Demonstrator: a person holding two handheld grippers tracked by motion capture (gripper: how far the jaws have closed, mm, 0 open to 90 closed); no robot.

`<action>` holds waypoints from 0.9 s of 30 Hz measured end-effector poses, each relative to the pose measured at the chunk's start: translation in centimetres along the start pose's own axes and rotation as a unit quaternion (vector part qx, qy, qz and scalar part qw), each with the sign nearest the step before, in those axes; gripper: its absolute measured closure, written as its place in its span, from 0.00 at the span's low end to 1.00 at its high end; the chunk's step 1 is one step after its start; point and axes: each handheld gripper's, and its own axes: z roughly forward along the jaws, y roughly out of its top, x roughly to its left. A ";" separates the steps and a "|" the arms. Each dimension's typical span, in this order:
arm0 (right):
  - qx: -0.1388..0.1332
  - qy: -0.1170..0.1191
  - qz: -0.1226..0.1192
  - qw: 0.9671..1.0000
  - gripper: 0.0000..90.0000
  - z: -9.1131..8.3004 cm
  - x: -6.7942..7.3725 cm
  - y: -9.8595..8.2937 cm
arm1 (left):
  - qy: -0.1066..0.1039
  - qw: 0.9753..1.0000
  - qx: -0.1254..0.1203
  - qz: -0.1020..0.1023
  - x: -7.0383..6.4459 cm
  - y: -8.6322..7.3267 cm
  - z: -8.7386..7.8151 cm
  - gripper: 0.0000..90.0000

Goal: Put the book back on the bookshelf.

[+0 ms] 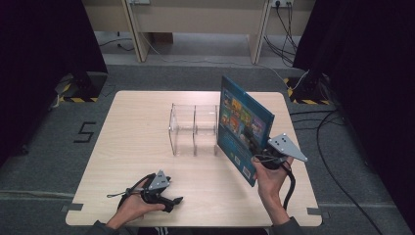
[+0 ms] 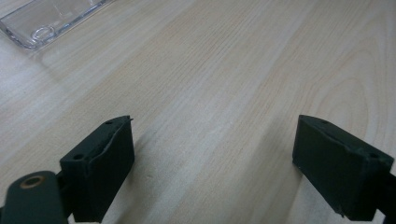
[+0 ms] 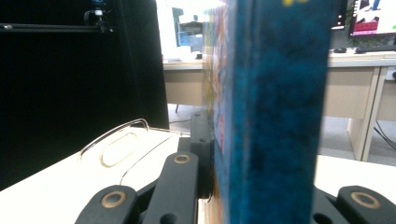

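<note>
Blue and hard-covered, the book [image 1: 243,128] stands on edge at the right side of the table [image 1: 132,137], lifted at a tilt with its picture-filled cover facing left toward the clear rack [image 1: 194,128]. The right gripper [image 1: 250,136] has it clamped near the lower half, the jaws closed on the two faces of the book; in the right gripper view the book's edge [image 3: 275,112] rises straight up between the jaws, one black finger [image 3: 201,154] pressed flat against the colourful cover. The person's right hand [image 1: 270,177] grips the handle from below, and a cable [image 1: 290,183] loops down beside the wrist.

The book's near lower corner sits just above or on the tabletop; which of the two cannot be told. Its left edge is just beside the rack's right end, though contact cannot be made out.

The clear rack stands upright in the middle of the table, with dividers forming slots, and both look vacant.

The left gripper [image 1: 172,200] rests low at the near left part of the table, well apart from the book, held in the person's left hand [image 1: 139,203]. In the left gripper view its jaws stand wide apart with bare wood between them, holding nothing, and a corner of the rack [image 2: 46,21] shows at the upper left.
</note>
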 end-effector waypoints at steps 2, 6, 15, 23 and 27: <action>-0.002 -0.005 -0.002 1.000 0.92 0.5 0.0 0.0 | 0.000 1.000 0.000 0.000 0.0 0.0 0.0 0.13; -0.009 -0.018 -0.004 1.000 0.92 1.1 -0.1 -0.1 | 0.000 1.000 0.000 0.000 0.0 0.0 0.0 0.13; -0.017 -0.033 -0.005 0.999 0.92 2.7 -0.4 -0.2 | 0.000 1.000 0.000 -0.001 0.0 0.0 0.0 0.13; -0.018 -0.041 -0.013 0.999 0.92 4.1 -0.1 -0.5 | 0.001 1.000 0.001 -0.001 0.0 0.0 0.0 0.13; -0.022 -0.044 -0.009 0.999 0.92 4.6 -0.2 -0.9 | 0.001 1.000 0.001 -0.001 0.0 0.0 0.0 0.13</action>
